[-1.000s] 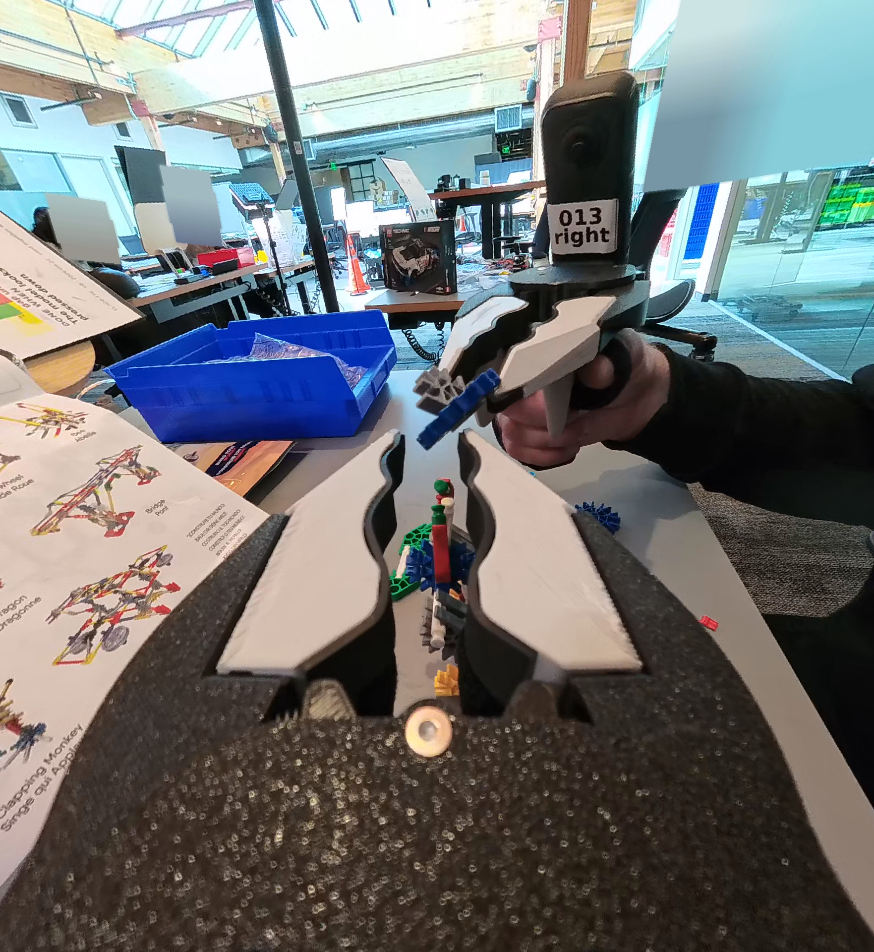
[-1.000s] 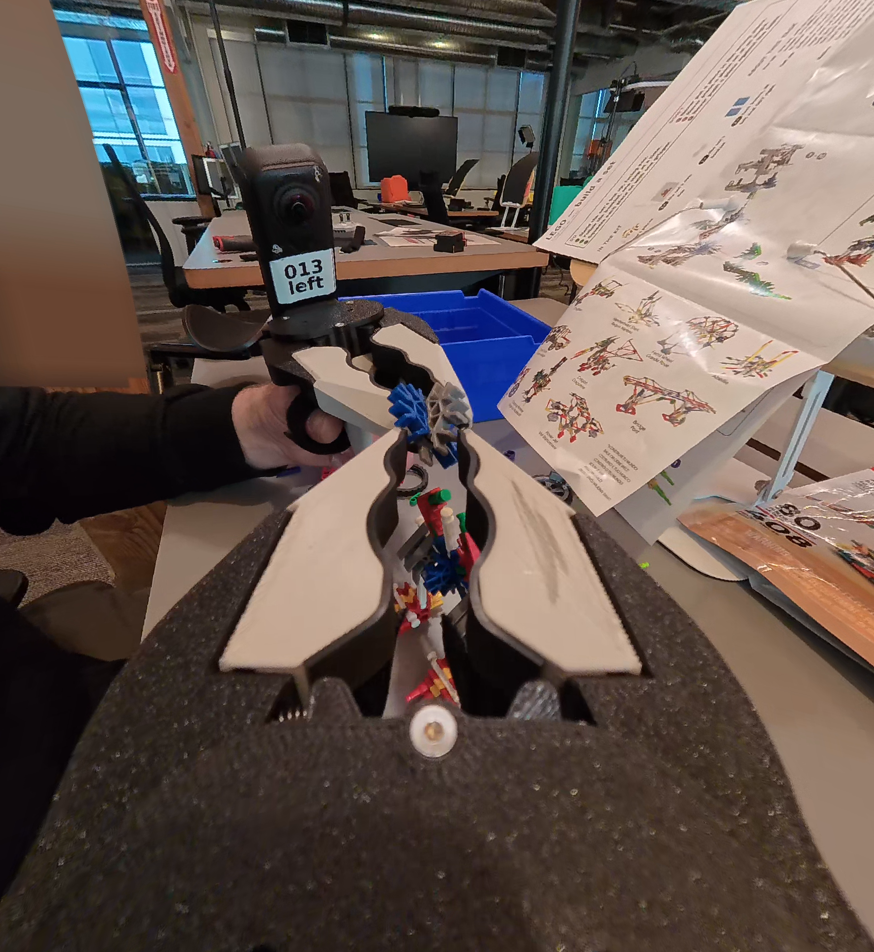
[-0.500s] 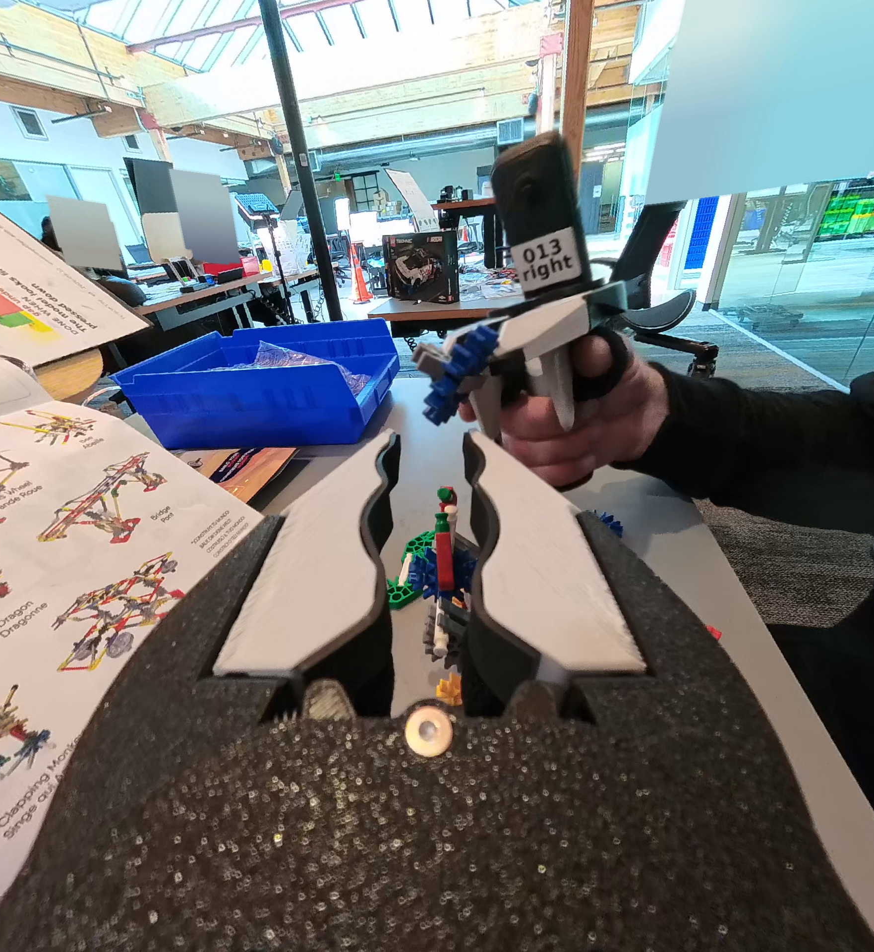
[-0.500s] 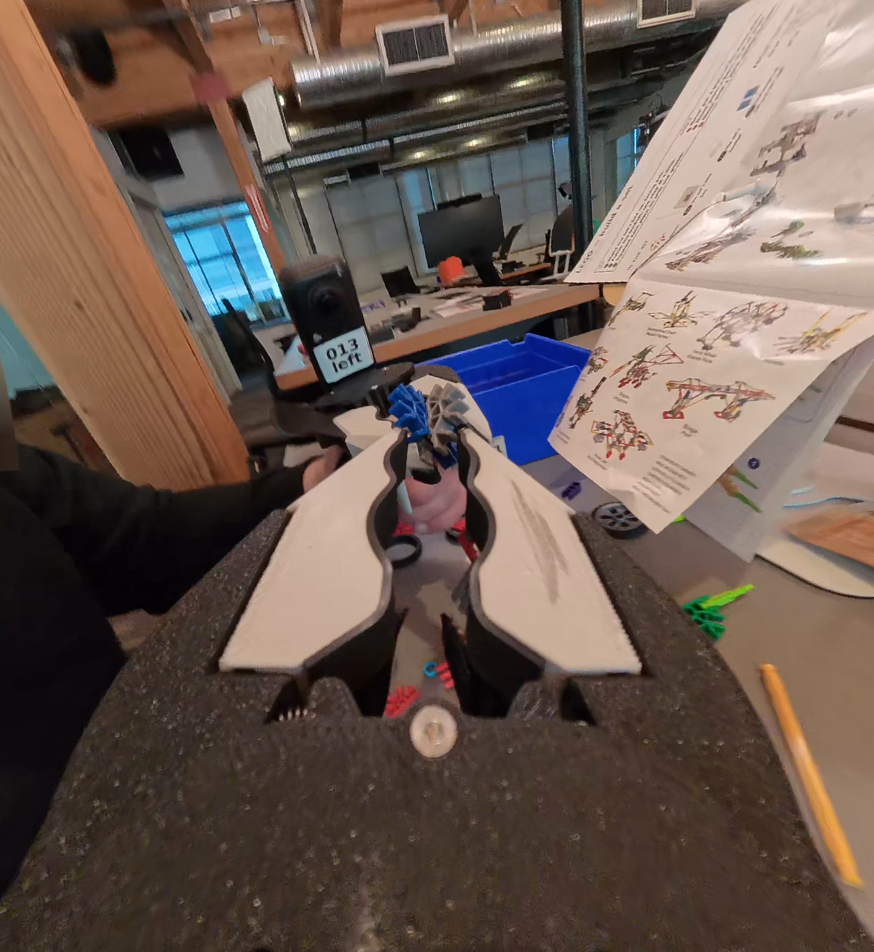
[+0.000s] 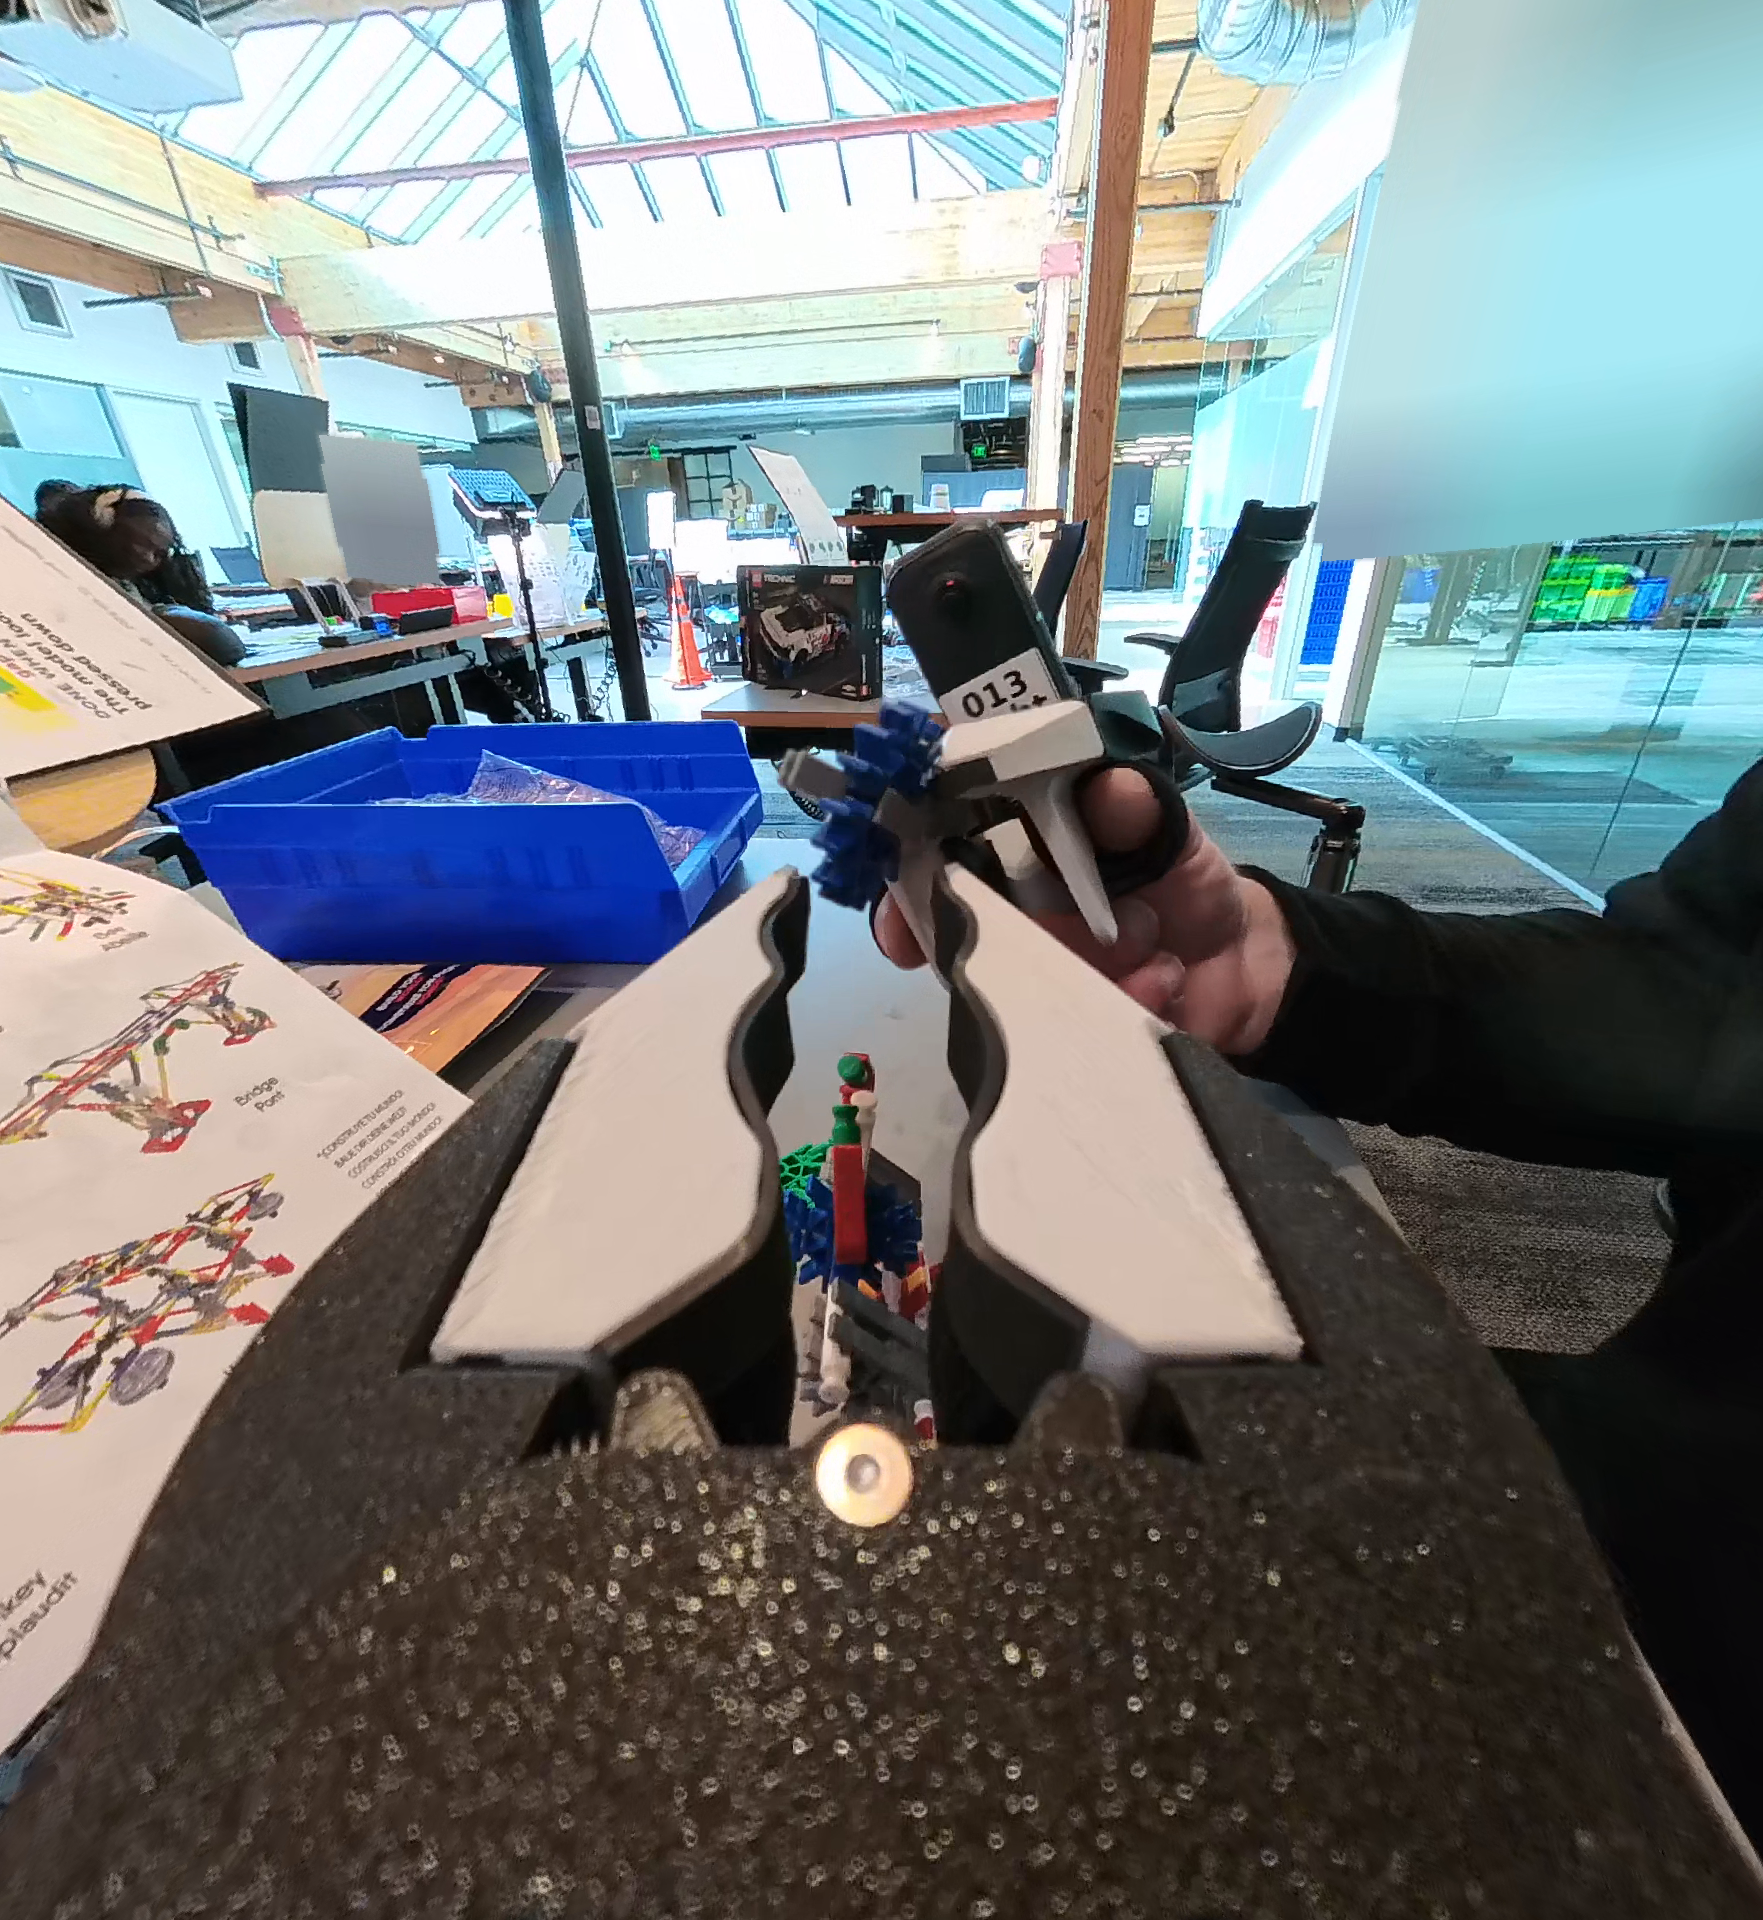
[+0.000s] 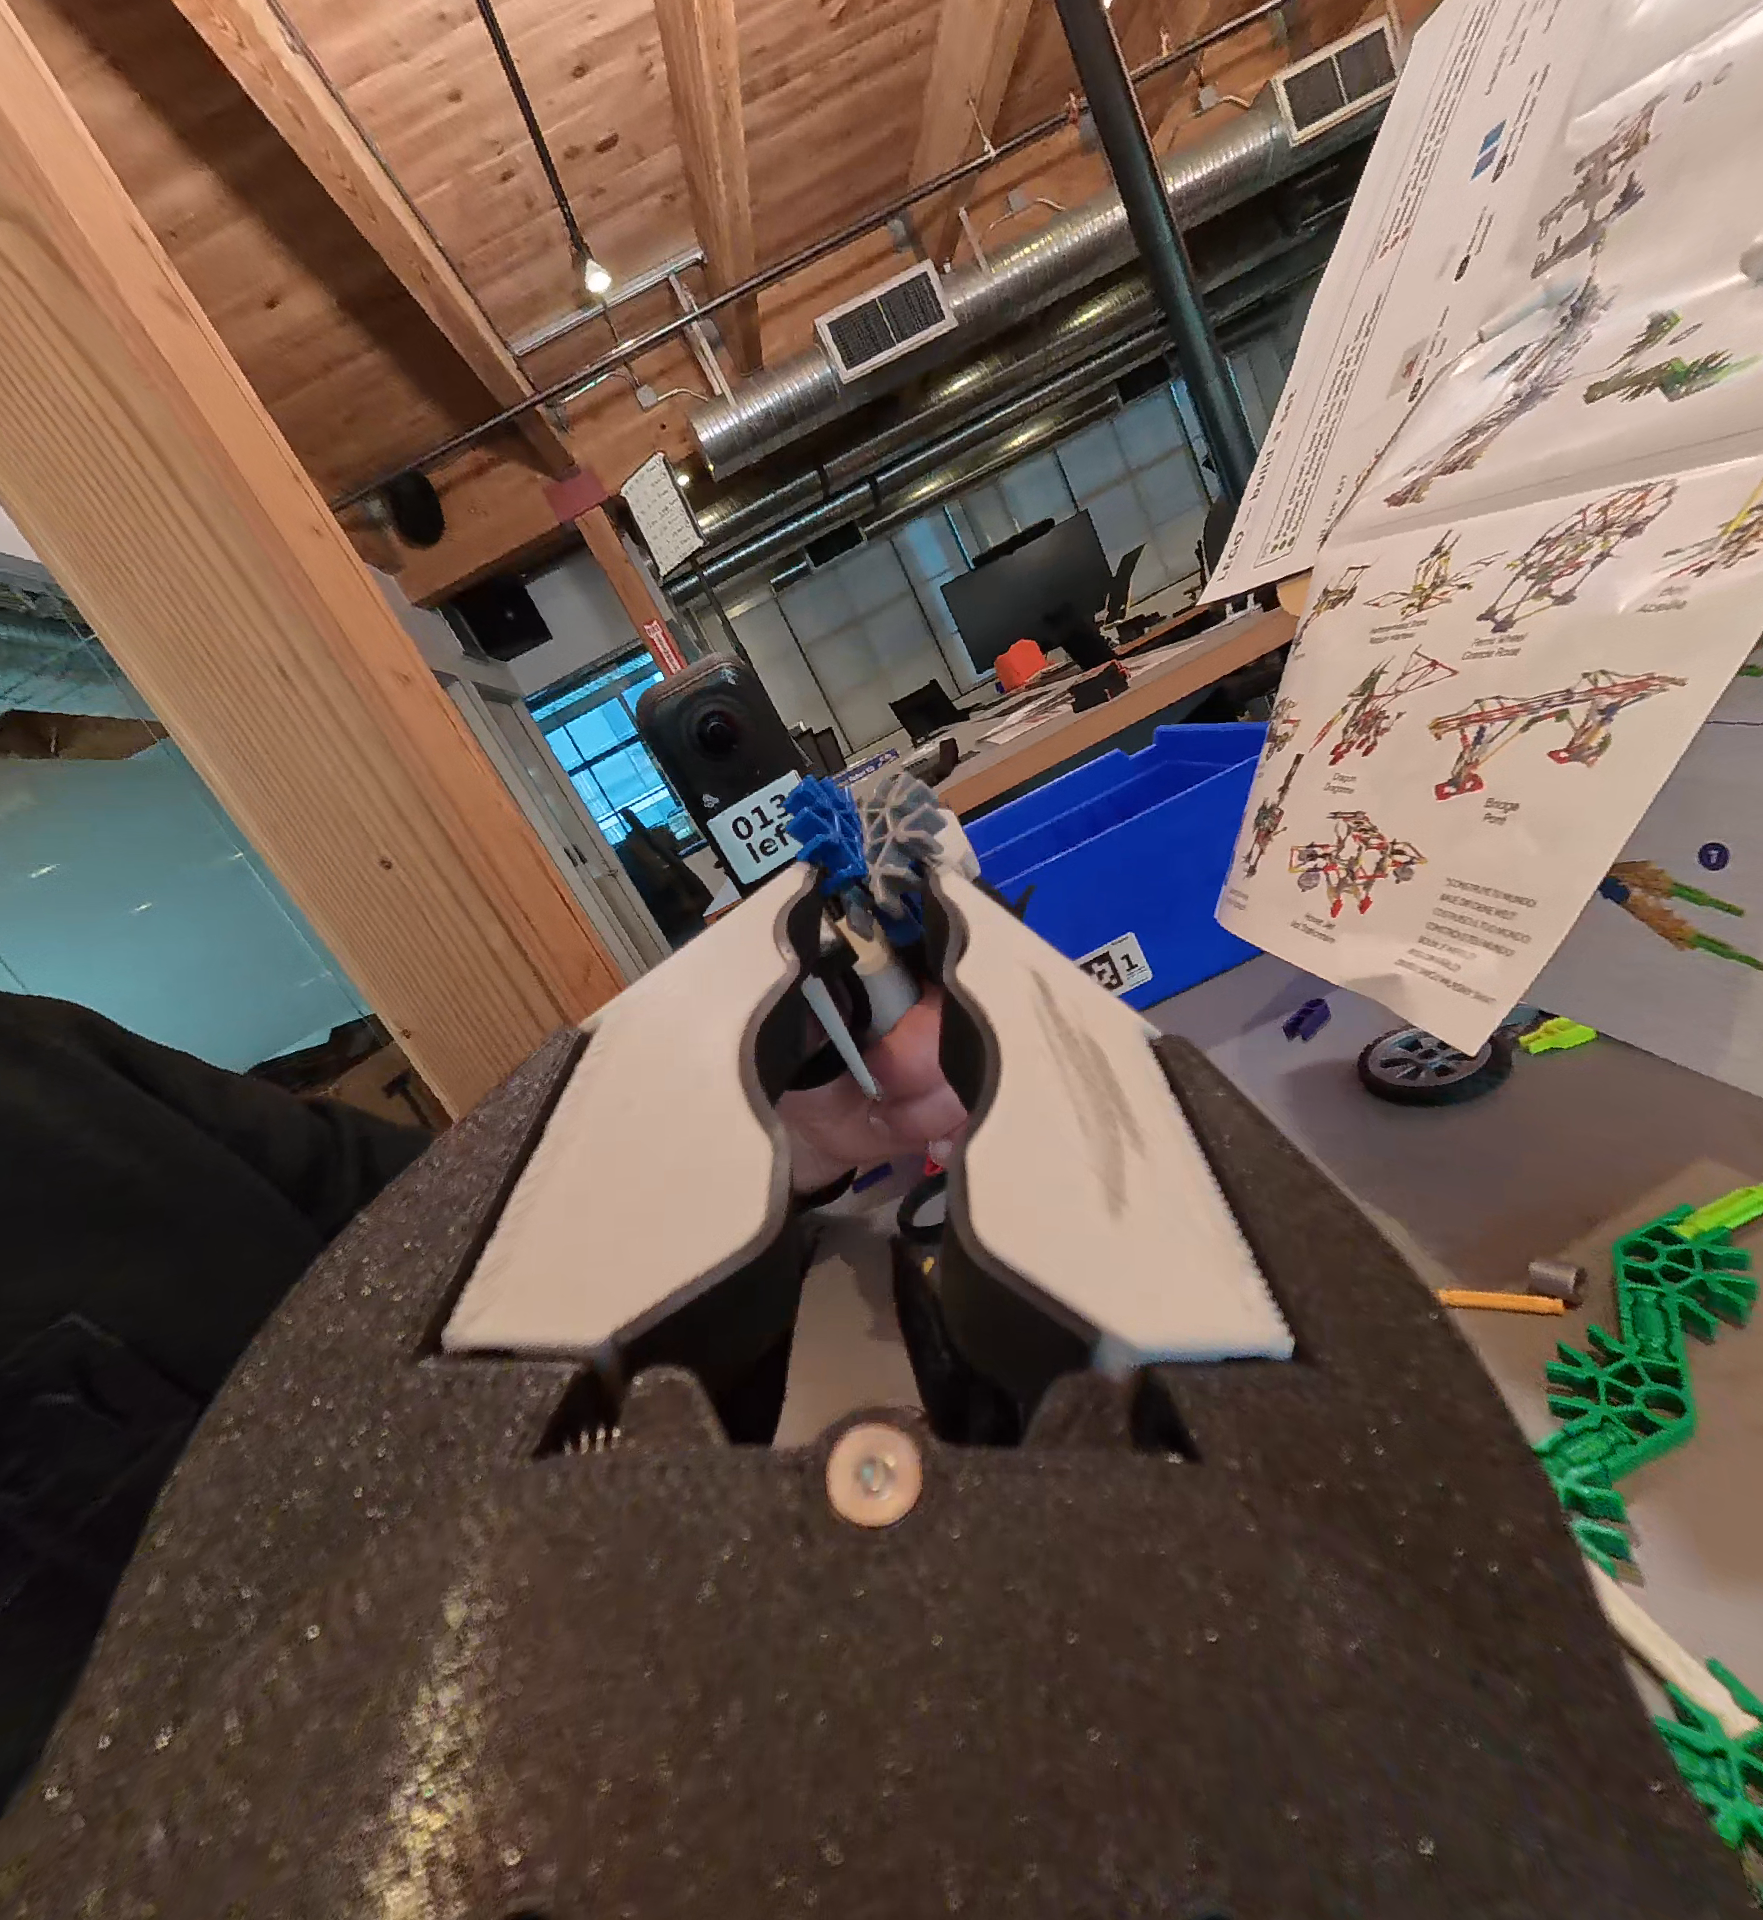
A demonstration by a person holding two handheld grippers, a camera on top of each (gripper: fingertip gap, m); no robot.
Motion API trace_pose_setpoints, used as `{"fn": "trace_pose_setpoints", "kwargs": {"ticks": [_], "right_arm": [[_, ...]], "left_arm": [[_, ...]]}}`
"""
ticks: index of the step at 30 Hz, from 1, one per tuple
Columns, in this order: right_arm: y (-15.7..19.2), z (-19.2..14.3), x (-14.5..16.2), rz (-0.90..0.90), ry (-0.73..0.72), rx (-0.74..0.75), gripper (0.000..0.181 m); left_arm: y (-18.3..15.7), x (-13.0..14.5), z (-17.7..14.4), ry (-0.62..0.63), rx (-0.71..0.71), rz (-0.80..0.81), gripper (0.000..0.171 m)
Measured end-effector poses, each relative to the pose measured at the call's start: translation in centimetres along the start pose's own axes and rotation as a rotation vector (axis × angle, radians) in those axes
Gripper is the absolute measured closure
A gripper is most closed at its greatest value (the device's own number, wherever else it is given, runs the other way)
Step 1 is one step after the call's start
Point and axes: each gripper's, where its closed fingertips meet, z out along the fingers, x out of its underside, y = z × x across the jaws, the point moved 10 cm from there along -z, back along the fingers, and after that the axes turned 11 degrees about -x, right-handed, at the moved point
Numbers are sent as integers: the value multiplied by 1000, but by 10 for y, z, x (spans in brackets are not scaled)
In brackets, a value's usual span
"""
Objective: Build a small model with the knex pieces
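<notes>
Raised right gripper (image 6: 872, 894), blue-and-grey connector piece (image 6: 866, 842) between fingertips.

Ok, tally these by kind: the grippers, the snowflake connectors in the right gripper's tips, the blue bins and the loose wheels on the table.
grippers: 2, the left gripper open, the right gripper shut on the snowflake connectors
snowflake connectors: 2, the blue connector and the grey connector
blue bin: 1
wheel: 1
Total: 6
</notes>
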Motion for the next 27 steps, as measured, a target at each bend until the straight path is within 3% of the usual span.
{"fn": "trace_pose_setpoints", "kwargs": {"ticks": [12, 27], "right_arm": [[-2, 3, 2, 10, 48, 22, 163], [0, -6, -3, -28, 58, 63, 163]], "left_arm": [[0, -2, -2, -15, 17, -2, 166], [3, 0, -2, -3, 27, -23, 166]]}}
